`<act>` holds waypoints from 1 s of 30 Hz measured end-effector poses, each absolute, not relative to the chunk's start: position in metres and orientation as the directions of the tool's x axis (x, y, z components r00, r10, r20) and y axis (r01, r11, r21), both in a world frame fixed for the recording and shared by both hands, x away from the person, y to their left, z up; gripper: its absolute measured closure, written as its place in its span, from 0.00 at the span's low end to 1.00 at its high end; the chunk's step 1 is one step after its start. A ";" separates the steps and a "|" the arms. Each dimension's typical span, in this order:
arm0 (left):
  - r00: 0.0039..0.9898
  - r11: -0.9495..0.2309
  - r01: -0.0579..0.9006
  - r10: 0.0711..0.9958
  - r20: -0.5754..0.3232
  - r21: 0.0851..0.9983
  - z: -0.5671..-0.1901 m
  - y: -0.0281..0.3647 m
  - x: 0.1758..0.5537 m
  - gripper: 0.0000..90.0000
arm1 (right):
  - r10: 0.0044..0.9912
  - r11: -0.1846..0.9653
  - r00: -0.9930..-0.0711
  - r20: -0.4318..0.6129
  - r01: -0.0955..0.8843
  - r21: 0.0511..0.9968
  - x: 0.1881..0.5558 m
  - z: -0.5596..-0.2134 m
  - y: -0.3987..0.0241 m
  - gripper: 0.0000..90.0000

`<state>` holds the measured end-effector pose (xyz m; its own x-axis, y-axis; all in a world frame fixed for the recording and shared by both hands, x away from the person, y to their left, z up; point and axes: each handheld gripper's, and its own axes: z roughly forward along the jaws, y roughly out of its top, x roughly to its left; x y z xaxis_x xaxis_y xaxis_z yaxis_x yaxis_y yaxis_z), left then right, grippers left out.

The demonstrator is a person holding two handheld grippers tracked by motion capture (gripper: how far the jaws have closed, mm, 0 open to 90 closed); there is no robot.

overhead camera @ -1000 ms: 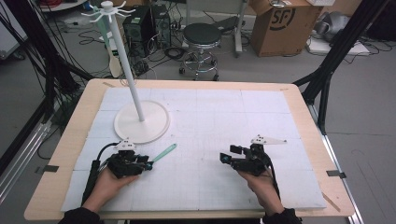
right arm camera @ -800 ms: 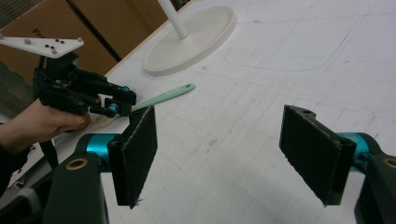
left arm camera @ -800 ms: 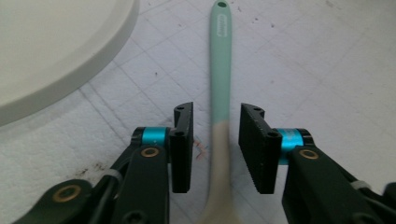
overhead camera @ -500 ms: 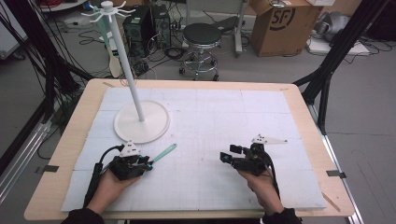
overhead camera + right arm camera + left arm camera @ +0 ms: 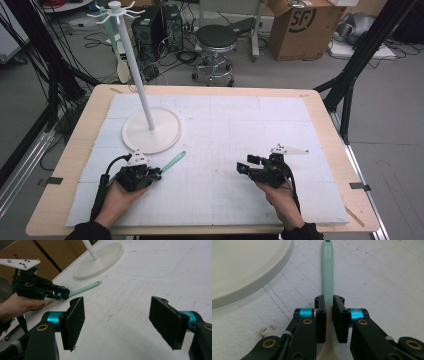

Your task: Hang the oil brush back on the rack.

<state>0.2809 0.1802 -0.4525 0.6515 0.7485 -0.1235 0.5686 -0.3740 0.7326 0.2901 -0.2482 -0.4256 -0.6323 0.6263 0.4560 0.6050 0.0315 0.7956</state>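
Observation:
A spatula (image 5: 172, 161) with a mint-green handle (image 5: 327, 270) and a cream head lies on the white mat, just in front of the white hanger stand's round base (image 5: 151, 131). My left gripper (image 5: 156, 175) has just been closing its jaws, and the pads now press on both sides of the handle near the head (image 5: 329, 302). The right gripper view shows this hold from the side, with the handle (image 5: 85, 288) sticking out past the left gripper (image 5: 62, 293). My right gripper (image 5: 242, 167) rests on the mat at the front right, open, with nothing between its fingers (image 5: 117, 305).
The stand's pole (image 5: 140, 75) rises from the base to hooks at the top, where another pale utensil (image 5: 122, 65) hangs. The white mat (image 5: 225, 125) covers a wooden table (image 5: 80, 130). A stool (image 5: 216, 40) and a cardboard box (image 5: 300, 25) stand beyond the far edge.
The left gripper's jaws have narrowed onto the spatula handle. Both hands have stayed in place, and the spatula has not moved.

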 end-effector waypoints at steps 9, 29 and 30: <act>0.650 -0.301 0.594 0.726 -0.225 0.746 -0.452 0.192 0.284 0.92 | 0.633 0.026 -0.629 0.452 0.601 0.799 0.290 -0.425 -0.249 0.32; 0.664 -0.007 0.430 0.679 -0.311 0.903 -0.402 0.237 0.271 0.92 | 0.640 0.017 -0.621 0.452 0.600 0.800 0.291 -0.425 -0.250 0.32; 0.665 -0.001 0.426 0.678 -0.313 0.905 -0.400 0.238 0.271 0.92 | 0.641 0.016 -0.618 0.456 0.605 0.796 0.291 -0.425 -0.250 0.32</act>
<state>0.2710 0.2380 -0.4004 0.6651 0.6780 -0.3130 0.4264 -0.0008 0.9045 0.2910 -0.2500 -0.4247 -0.6175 0.6407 0.4562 0.6049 0.0162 0.7961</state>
